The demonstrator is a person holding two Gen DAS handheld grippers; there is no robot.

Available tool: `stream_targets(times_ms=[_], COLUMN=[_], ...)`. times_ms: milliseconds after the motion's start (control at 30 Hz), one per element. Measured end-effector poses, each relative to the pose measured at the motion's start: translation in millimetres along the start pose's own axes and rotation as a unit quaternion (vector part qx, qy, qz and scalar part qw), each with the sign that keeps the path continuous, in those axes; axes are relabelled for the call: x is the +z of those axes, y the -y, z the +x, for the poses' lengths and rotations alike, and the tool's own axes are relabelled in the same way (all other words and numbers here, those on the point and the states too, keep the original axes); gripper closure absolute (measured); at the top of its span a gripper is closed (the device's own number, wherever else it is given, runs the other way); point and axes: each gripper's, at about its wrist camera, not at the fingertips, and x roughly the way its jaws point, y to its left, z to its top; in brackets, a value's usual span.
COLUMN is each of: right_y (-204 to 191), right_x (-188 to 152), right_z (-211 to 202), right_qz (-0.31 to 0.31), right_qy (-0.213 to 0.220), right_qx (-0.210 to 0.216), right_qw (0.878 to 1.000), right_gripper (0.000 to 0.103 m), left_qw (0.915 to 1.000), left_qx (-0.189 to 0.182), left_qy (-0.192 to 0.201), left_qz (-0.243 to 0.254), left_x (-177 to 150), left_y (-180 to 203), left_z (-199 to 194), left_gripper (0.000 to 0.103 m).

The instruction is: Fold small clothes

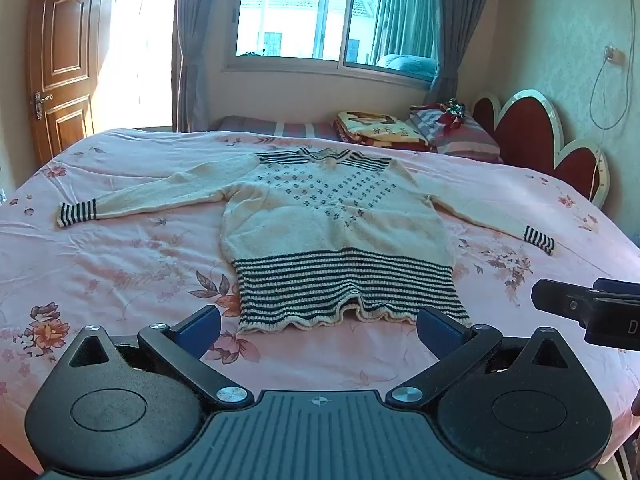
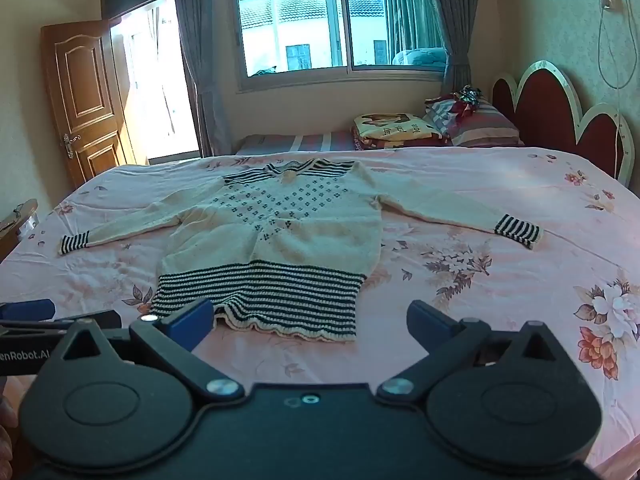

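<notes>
- Bed [image 1: 100, 272] fills both wrist views; pink floral sheet, lightly creased.
- Sweater [image 1: 332, 216], cream knit, lies flat on the bed, front up, collar toward the window [image 1: 336, 16], hem toward the cameras.
- Both sleeves spread out to the sides. Left cuff [image 1: 78, 213] and right cuff [image 1: 540, 239] banded dark and cream, both resting on the sheet.
- Hem band [image 1: 348, 292] wide, striped, with a wavy lower edge; small dark motifs across the chest, striped collar and shoulders.
- Left gripper [image 1: 320, 326]: jaws released, spread wide, nothing between them. Blue fingertips [image 1: 204, 322] sit over the sheet just short of the hem's wavy edge; contact with the knit cannot be told.
- Right gripper [image 2: 310, 322]: jaws released, equally wide, empty. In its view the hem's right half lies between and beyond the fingertips [image 2: 192, 320].
- Each gripper shows at the edge of the other's view; the two are side by side at the near bed edge.
- Far side: folded blanket [image 1: 376, 130], striped pillows [image 1: 460, 132], red scalloped headboard [image 1: 532, 128].
- Wooden door [image 1: 60, 64] at left, grey curtains [image 1: 192, 40] framing the window.
</notes>
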Motion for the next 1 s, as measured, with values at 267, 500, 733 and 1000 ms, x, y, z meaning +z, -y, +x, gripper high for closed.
stream_targets(times_ms=[267, 500, 733, 1000], right_y=[-2, 0, -4, -4], right_x=[1, -3, 1, 2], right_z=[-2, -6, 0, 2], right_qz=[-0.001, 0.001, -0.002, -0.003], right_qy=[0.005, 0.008, 0.004, 0.004], right_qx=[-0.002, -0.001, -0.006, -0.005], right_qw=[1.0, 1.0, 1.0, 1.0], right_gripper=[0.001, 0.001, 0.001, 0.001], left_qw=[1.0, 1.0, 1.0, 1.0], left_qx=[-0.002, -0.001, -0.002, -0.001], left_qy=[-0.003, -0.004, -0.003, -0.003], left_qz=[-0.003, -0.001, 0.001, 0.004], left_x=[-2, -2, -2, 1], left_y=[-2, -6, -8, -2], left_z=[5, 5, 4, 3], left_gripper=[0.0, 0.0, 0.0, 0.0])
